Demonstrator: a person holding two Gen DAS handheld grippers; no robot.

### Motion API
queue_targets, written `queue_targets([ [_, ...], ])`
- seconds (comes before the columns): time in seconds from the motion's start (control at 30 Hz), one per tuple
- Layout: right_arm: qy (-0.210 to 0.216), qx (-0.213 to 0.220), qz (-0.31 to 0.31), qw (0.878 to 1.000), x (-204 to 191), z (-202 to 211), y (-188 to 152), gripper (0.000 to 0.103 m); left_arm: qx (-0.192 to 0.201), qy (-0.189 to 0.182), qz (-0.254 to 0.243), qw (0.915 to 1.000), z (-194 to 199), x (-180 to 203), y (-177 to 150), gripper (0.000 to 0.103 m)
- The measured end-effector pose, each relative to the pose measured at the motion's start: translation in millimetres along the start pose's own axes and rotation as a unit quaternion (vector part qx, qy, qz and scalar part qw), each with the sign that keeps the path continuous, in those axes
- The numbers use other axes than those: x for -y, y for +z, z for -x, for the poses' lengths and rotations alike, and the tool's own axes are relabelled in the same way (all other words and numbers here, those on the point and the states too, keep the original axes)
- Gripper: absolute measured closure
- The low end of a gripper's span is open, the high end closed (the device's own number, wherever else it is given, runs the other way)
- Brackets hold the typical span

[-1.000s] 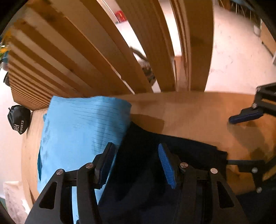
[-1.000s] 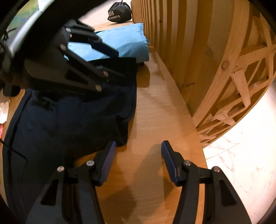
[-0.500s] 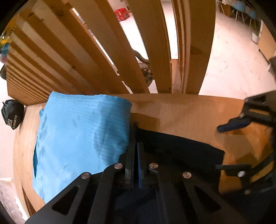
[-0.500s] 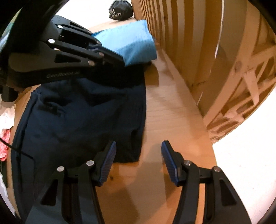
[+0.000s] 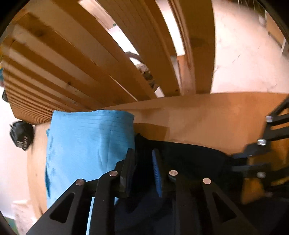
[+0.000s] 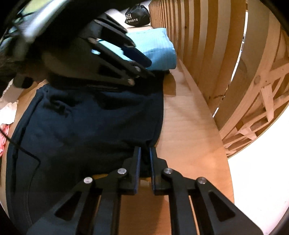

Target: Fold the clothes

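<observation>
Right gripper [image 6: 144, 155]: jaws nearly together, clamped on corner of dark navy garment [image 6: 90, 123]; pinched edge hidden between pads. Left gripper [image 5: 143, 162]: narrow gap, dark fabric between pads; actual grip hard to make out, view blurred. One navy garment, spread flat on wooden table [image 6: 189, 135], near end cut off by frame. One folded light-blue garment [image 5: 86, 144] just beside it, touching. One black bag [image 6: 138, 15] beyond. Wooden slat wall [image 6: 207, 45] along table edge.
</observation>
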State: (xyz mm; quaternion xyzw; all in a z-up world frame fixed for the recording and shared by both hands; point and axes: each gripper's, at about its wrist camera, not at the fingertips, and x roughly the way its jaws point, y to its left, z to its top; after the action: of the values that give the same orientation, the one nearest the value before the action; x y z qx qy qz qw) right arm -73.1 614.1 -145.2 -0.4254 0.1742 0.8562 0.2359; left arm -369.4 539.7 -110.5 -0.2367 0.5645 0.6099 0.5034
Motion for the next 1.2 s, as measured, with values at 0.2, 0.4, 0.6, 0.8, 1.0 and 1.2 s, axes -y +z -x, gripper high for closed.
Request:
queue_targets([
  [0.2,0.009,0.002,-0.009,1.0,4.2,1.1,-2.1,0.095,-0.003,-0.02,0.021,0.9996,-4.3,-0.4,5.2,0.102],
  [0.4,0.012,0.012,-0.024,1.0,18.0,13.5,-6.8,0.097,0.025,-0.035,0.053,0.9977,25.9,-15.2,-8.1,0.102],
  [0.6,0.014,0.032,-0.034,0.999,23.2,33.0,-6.0,0.099,0.052,-0.05,0.084,0.9939,52.8,-32.4,-18.9,0.102],
  [0.8,0.016,0.07,-0.028,0.997,11.8,67.6,9.7,0.099,0.084,-0.056,0.128,0.9866,75.7,-57.2,-43.4,0.102],
  [1.0,0.038,0.064,0.014,0.997,-19.7,81.6,19.8,0.099,0.105,-0.064,0.161,0.9793,81.8,-83.0,-56.8,0.102],
  [1.2,0.055,0.028,-0.02,0.998,-11.9,45.9,26.7,0.047,0.094,-0.061,0.165,0.9798,74.0,-88.3,-79.4,0.102],
])
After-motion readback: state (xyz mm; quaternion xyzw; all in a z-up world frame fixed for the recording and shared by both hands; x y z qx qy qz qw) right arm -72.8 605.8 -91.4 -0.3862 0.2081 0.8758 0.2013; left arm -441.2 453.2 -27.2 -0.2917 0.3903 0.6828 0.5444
